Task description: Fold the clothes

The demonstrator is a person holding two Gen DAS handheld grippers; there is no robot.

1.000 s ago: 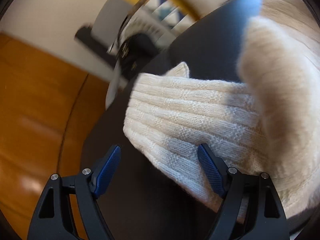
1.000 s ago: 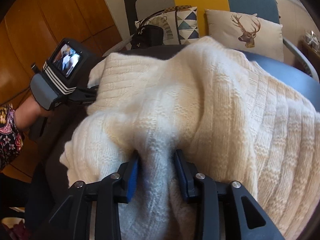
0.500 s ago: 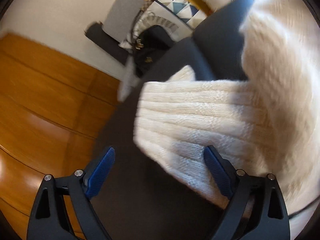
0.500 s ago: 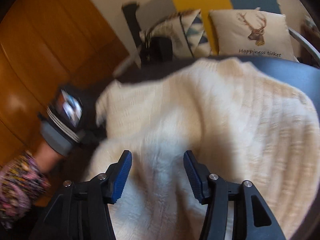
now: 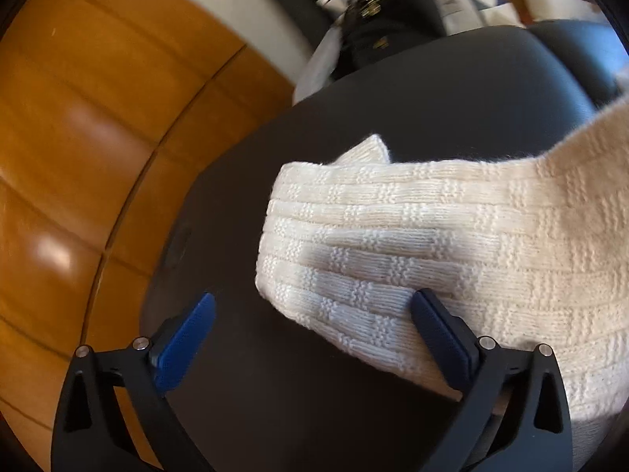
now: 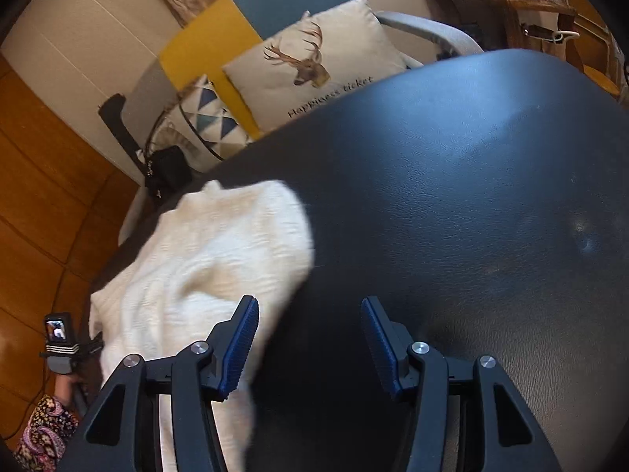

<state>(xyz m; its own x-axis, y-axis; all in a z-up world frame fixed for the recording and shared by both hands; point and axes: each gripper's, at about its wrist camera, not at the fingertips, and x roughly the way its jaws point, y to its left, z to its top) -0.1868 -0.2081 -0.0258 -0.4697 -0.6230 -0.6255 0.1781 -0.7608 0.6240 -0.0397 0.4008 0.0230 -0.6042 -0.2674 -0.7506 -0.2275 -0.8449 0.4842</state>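
My left tongs (image 5: pixel 312 324) have just been opening, sweater (image 5: pixel 452 251) edge between them, untouched. Right tongs (image 6: pixel 310 338) gape empty; sweater blurred left, counter (image 6: pixel 452 196) ahead.

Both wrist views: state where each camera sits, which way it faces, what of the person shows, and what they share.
Left wrist: on the left gripper, tilted down at the cream sweater on the dark table; only its open fingers show.
Right wrist: on the right gripper, facing across the table toward the deer cushion; shows its open fingers, a patterned sleeve.
Shared: sweater, table, black handbag.
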